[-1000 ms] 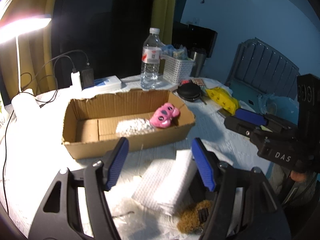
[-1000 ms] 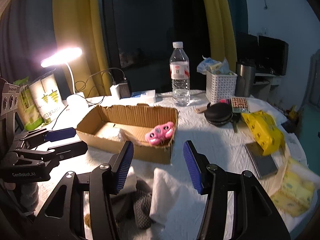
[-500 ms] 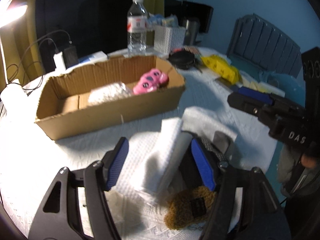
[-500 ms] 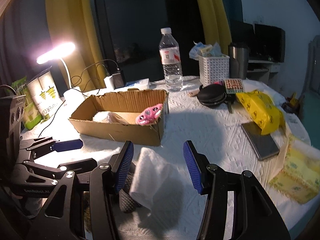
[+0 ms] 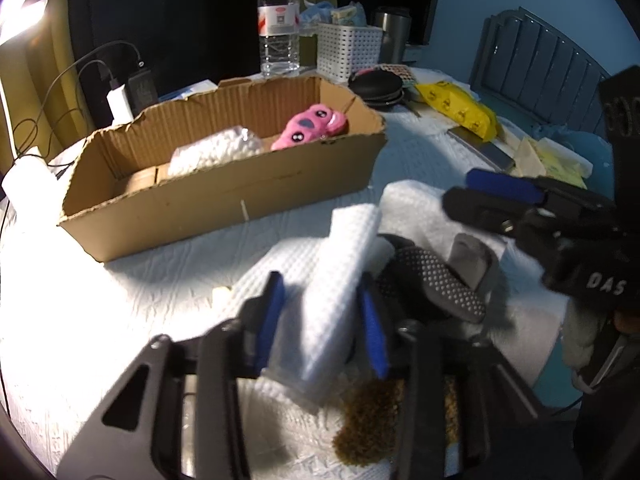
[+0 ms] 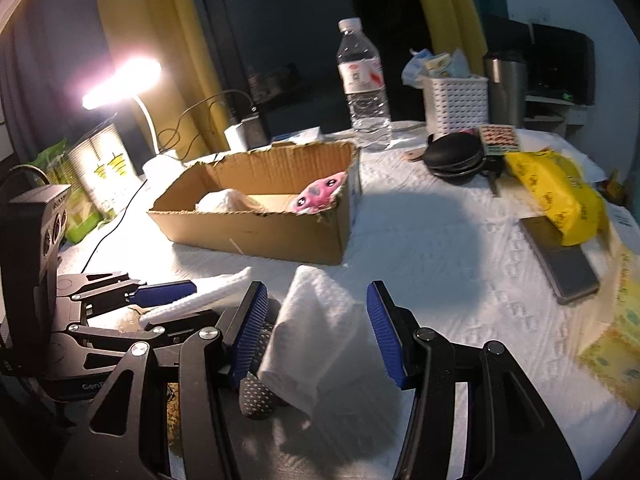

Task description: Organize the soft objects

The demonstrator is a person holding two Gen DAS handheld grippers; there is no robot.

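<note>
Left gripper (image 5: 322,322): blue-padded jaws pinching a folded white waffle-weave cloth (image 5: 340,276), pads touching both sides of the fold. Cloth raised at the far end, lower part bunched between the fingers. Same cloth in right wrist view as a white strip (image 6: 200,294) between the left gripper's jaws.

Right gripper (image 6: 316,330): jaws spread wide, nothing clamped. Crumpled white paper-like towel (image 6: 316,336) sitting between the pads, nearer the left one; contact with either pad cannot be told.

Dark grey dotted-grip glove (image 5: 436,280) lying just beside the waffle cloth, partly under the towel. Brown fuzzy plush piece (image 5: 368,428) on the table near the bottom edge, partly behind the left gripper frame.

Open brown corrugated cardboard box (image 5: 224,196) beyond the cloth pile, on a table covered in white embossed paper (image 5: 132,288). Inside the box: pink plush toy with dark eyes (image 5: 312,126) at the right end, white bubble-textured bundle (image 5: 218,150) mid-box.

Behind the box: clear plastic water bottle with red-and-white label (image 5: 279,22), white perforated plastic basket (image 5: 348,50), round black zip case (image 5: 376,86). Yellow printed plastic packet (image 6: 556,190) to the right, resting on a dark flat phone-like slab (image 6: 564,260). Lit white desk lamp (image 6: 124,84) at far left.
</note>
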